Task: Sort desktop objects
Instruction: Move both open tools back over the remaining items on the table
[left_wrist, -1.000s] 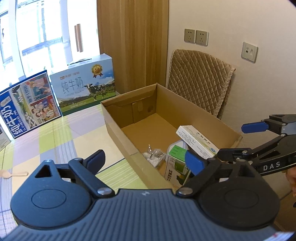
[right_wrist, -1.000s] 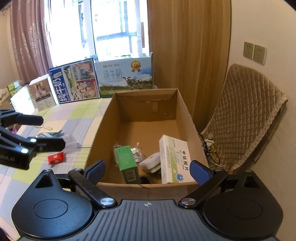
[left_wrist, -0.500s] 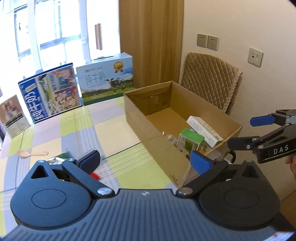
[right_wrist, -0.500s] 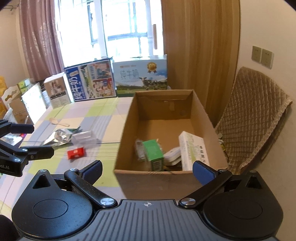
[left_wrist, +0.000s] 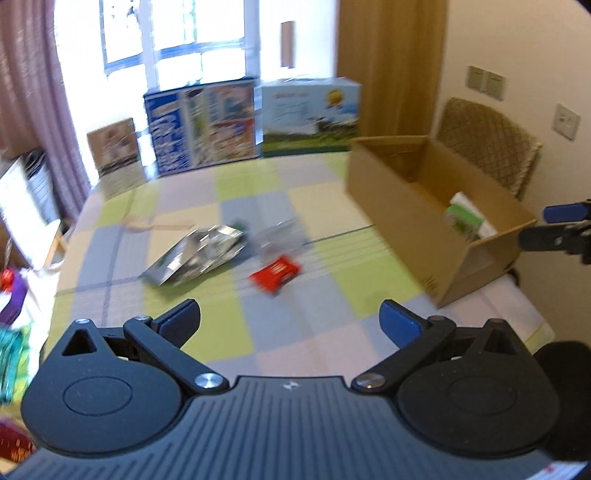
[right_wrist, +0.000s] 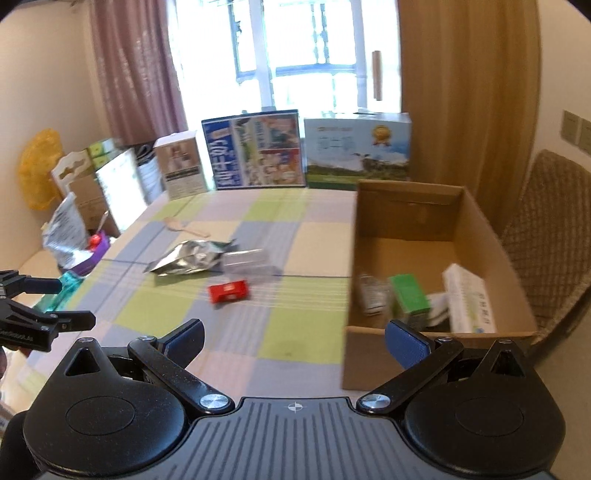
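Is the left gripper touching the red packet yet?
Apart. The left wrist view shows bare tablecloth between the open left gripper and the red packet.

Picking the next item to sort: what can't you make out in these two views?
- Clear plastic item: motion-blurred, shape unclear, left view.
- Red packet label: blurred.
- Cardboard box contents: near wall hides most, left view.
- Small item beside the green carton: blurred, right view.

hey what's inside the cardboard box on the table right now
Inside the cardboard box: a green carton, a white box with printing, a clear crinkly packet and something white between the cartons. The near wall hides whatever lies lower at that end.
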